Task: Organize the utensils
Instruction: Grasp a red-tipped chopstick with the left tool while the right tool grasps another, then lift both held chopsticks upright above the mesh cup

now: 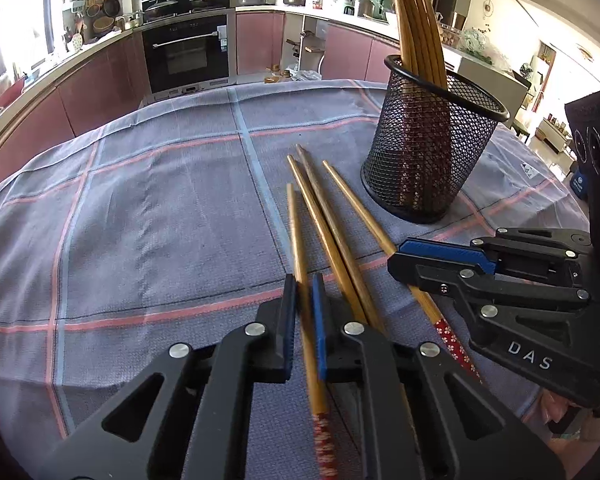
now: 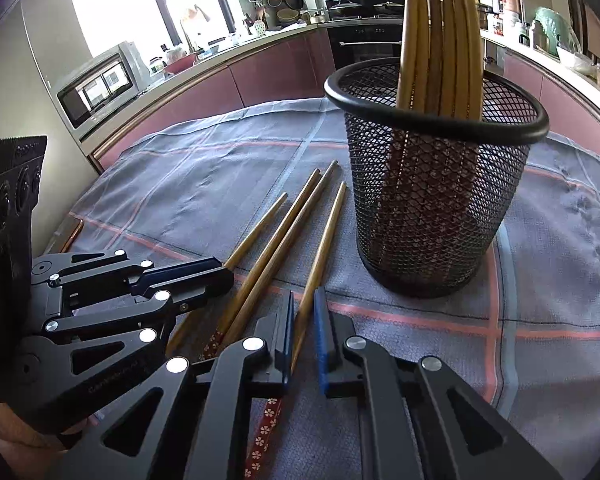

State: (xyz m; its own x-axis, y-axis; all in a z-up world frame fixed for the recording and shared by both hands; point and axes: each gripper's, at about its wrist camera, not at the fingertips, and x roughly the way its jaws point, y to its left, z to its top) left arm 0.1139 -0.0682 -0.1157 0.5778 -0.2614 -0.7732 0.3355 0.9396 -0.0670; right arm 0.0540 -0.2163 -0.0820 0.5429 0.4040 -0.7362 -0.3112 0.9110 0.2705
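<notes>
Several wooden chopsticks with red flowered handles lie side by side on the checked cloth [image 1: 140, 220]. My left gripper [image 1: 303, 292] has its jaws close around the leftmost chopstick [image 1: 298, 248], which looks slightly blurred. My right gripper [image 2: 303, 312] has its jaws close around the rightmost chopstick [image 2: 326, 236]; it also shows in the left wrist view [image 1: 404, 258]. Whether either grip is tight I cannot tell. Two chopsticks [image 1: 332, 236] lie loose between them. A black mesh cup [image 1: 428, 140], also in the right wrist view [image 2: 436, 184], stands upright behind and holds several chopsticks.
The table's cloth [image 2: 560, 260] stretches left and right of the cup. Kitchen counters, an oven [image 1: 188, 52] and a microwave [image 2: 100, 88] ring the table at a distance.
</notes>
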